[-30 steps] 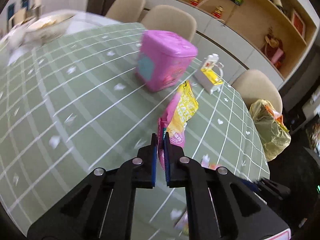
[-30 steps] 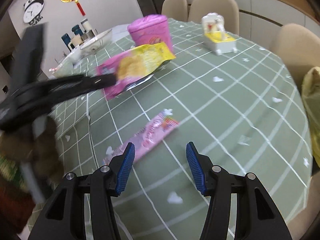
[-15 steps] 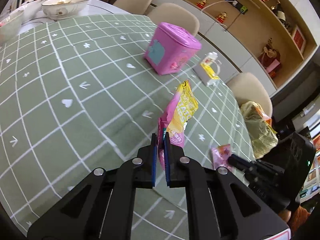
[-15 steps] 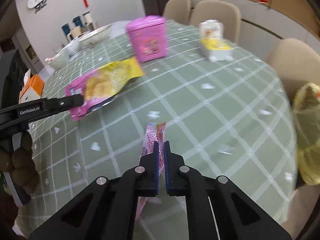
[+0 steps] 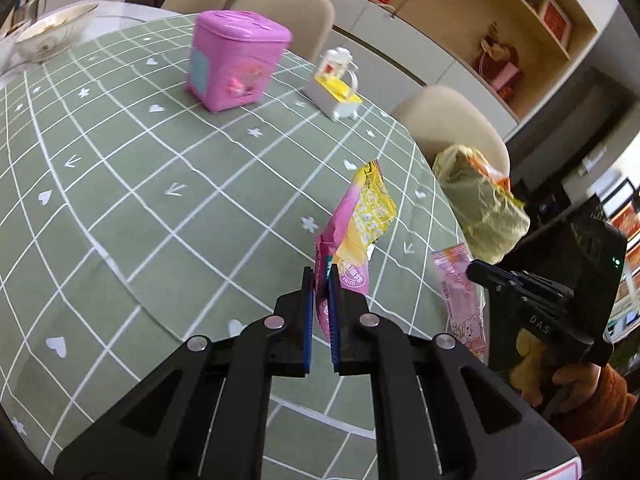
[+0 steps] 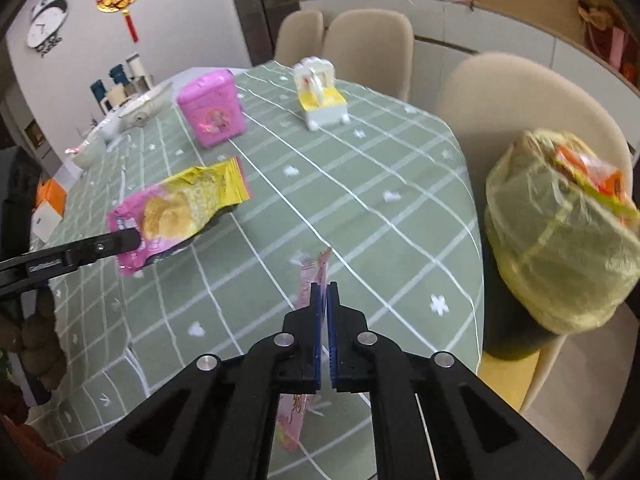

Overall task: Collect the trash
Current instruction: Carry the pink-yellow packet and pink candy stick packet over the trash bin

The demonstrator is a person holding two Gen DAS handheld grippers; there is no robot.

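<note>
My left gripper [image 5: 320, 276] is shut on the bottom of a pink and yellow chip bag [image 5: 360, 220], which stands up from its jaws above the green checked tablecloth [image 5: 160, 184]. In the right wrist view that chip bag [image 6: 184, 204] hangs out to the left. My right gripper [image 6: 323, 292] holds a thin pink snack wrapper [image 6: 314, 268] edge-on between its pads, lifted off the cloth, while its jaws are opening slightly. The same wrapper [image 5: 460, 292] shows at the right of the left wrist view. A bin lined with a yellow-green bag [image 6: 560, 240] stands off the table's right edge.
A pink lidded box [image 5: 236, 64] and a white and yellow toy [image 5: 336, 92] stand on the far side of the table. A bowl [image 5: 48, 36] sits far left. Beige chairs [image 6: 500, 100] ring the table; the bin [image 5: 476, 204] stands in front of one.
My right gripper went from open above the flat pink wrapper to shut on it and lifted it towards the bin. My left gripper carried the chip bag along the table towards the right.
</note>
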